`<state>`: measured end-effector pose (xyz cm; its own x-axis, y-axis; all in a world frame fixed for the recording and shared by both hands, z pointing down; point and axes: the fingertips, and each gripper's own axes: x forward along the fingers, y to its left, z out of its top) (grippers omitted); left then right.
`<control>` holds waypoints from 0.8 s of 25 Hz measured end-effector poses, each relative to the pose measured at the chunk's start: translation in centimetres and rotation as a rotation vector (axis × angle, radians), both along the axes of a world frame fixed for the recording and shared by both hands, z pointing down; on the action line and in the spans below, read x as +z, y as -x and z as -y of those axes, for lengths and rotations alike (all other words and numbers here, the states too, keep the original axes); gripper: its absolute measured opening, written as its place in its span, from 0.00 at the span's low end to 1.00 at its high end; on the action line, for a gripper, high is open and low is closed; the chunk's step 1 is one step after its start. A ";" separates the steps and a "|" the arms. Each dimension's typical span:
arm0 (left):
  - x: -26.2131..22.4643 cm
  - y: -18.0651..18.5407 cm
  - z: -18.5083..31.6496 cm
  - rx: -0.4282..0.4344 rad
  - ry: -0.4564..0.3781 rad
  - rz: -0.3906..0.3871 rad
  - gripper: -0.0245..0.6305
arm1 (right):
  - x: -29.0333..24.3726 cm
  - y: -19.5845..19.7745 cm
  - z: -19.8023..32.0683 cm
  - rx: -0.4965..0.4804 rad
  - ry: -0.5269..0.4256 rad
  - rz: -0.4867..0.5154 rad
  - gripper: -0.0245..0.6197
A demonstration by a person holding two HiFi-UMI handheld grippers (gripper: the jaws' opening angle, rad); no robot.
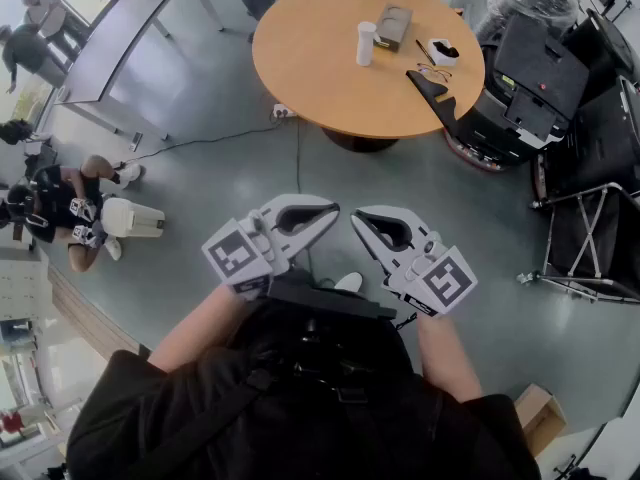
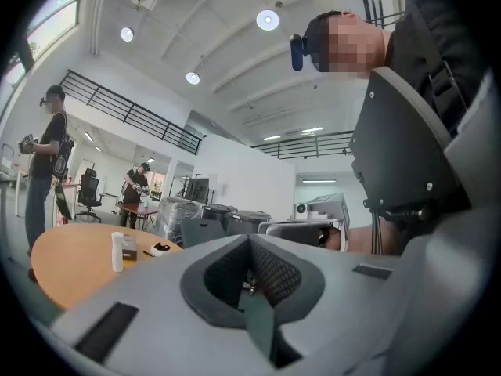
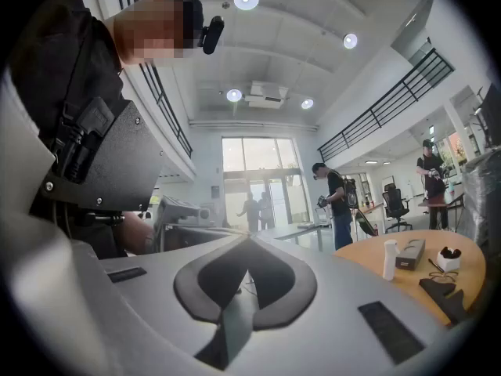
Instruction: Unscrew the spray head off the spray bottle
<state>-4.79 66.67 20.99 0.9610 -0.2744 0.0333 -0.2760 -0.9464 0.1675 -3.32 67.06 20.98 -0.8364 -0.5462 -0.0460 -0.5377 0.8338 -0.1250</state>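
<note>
The left gripper (image 1: 328,212) is held level in front of the person's chest. Its jaws are pressed together with nothing between them. Just beside it, the right gripper (image 1: 358,216) mirrors that pose, also clenched and empty, and the two tips angle in toward each other without touching. This looks like a resting carry, since nothing to work on is within reach and closed jaws held close to the body stay out of the way.

The task's thing is well apart from both grippers, across bare grey floor on the round wooden table (image 1: 320,78). The white spray bottle (image 1: 366,44) stands upright there, toward the table's far side, and neither gripper touches it. It is too small to tell how its head sits. Standing upright suits the job, as one gripper can clamp the body while the other turns the top.

To the right of the bottle lies a small grey box (image 1: 393,26). Further right is a white dish (image 1: 441,51) with something dark in it. Nearer the table's edge lie a pair of glasses (image 1: 432,71) and a black angular piece (image 1: 436,93). I judge that the unscrewing has not begun and that the person must first step up to the table.
</note>
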 end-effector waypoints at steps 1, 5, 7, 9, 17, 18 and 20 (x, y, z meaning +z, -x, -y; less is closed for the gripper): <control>0.2 -0.2 0.1 0.005 0.008 -0.005 0.04 | 0.1 -0.4 0.3 0.006 0.003 -0.004 0.05; 0.8 -1.0 1.0 0.014 0.009 -0.001 0.04 | 0.6 -1.5 1.5 0.014 0.017 -0.007 0.05; 1.0 -1.3 2.0 0.023 0.004 0.005 0.04 | 1.0 -1.8 2.5 0.017 0.023 -0.010 0.05; 1.4 -1.3 3.2 0.018 -0.015 0.017 0.04 | 1.3 -1.8 3.7 0.024 0.027 -0.013 0.05; 2.3 -0.2 11.0 0.047 -0.009 0.013 0.04 | 1.3 -0.6 11.2 0.058 0.026 -0.023 0.05; 2.3 0.0 12.3 0.053 -0.014 0.015 0.04 | 1.2 -0.3 12.4 0.059 0.023 -0.026 0.05; 2.2 0.6 15.1 0.071 -0.027 0.021 0.04 | 1.1 0.4 15.0 0.062 0.010 -0.037 0.05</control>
